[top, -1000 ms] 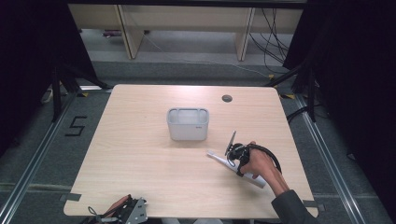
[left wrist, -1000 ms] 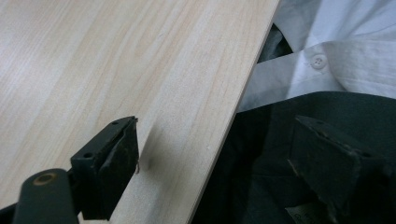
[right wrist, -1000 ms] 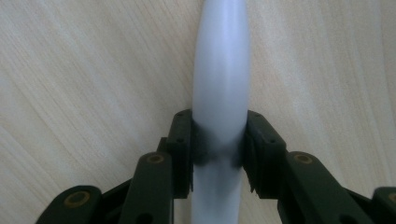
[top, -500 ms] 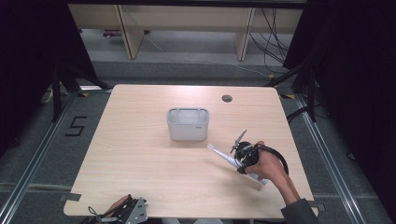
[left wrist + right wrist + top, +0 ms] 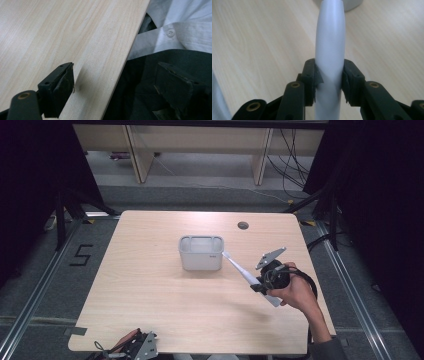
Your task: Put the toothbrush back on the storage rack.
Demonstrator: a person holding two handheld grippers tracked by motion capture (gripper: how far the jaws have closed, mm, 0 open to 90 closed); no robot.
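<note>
My right gripper [image 5: 257,286] is shut on a long white toothbrush [image 5: 241,270] and holds it off the table at the right. Its thin head end slants up-left and ends close by the right wall of a small grey bin [image 5: 201,254] at the table's middle. In the right gripper view the white handle [image 5: 329,47] runs straight up between the pads [image 5: 312,77], which press on both its sides. My left gripper [image 5: 136,347] rests at the table's near edge; in the left gripper view it [image 5: 120,85] is open, with nothing between its fingers.
The light wood table [image 5: 150,310] has a round cable hole [image 5: 243,225] at its far right. In the left gripper view the table's near edge [image 5: 125,57] runs diagonally, with the person's white shirt [image 5: 180,27] and dark clothing beyond it. Shelves and cables stand behind the table.
My right gripper has risen and moved right with the toothbrush; the head end now reaches beside the bin. The left gripper has stayed put.
</note>
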